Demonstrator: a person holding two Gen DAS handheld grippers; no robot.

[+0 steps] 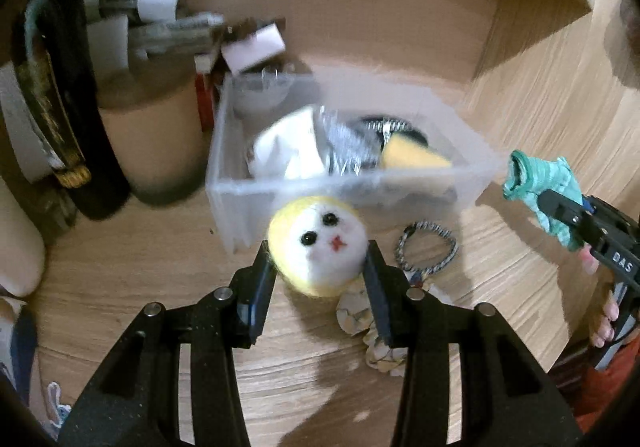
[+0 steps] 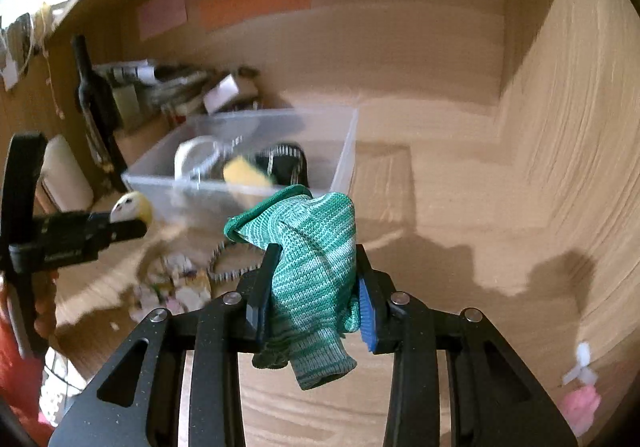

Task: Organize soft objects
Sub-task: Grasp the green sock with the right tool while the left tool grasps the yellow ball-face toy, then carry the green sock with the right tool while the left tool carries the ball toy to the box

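Observation:
My left gripper [image 1: 318, 259] is shut on a round yellow-and-white plush ball with a face [image 1: 318, 247], held just in front of the clear plastic bin [image 1: 224, 183]. My right gripper [image 2: 314, 279] is shut on a green knitted glove [image 2: 308, 259], held in the air to the right of the bin [image 2: 344, 163]. The bin holds a white soft item [image 1: 284, 151], a yellow sponge [image 1: 412, 157] and dark items. The right gripper with the glove [image 1: 536, 183] shows at the right of the left wrist view. The left gripper with the plush ball [image 2: 130, 205] shows at the left of the right wrist view.
A braided black-and-white loop [image 1: 426, 249] and pale crumpled pieces [image 1: 356, 313] lie on the wooden surface in front of the bin. A dark bottle [image 1: 60, 95], a beige cylinder [image 1: 152, 139] and stacked boxes [image 1: 160, 23] stand left of the bin. A pink item [image 2: 580, 403] lies at the right wall.

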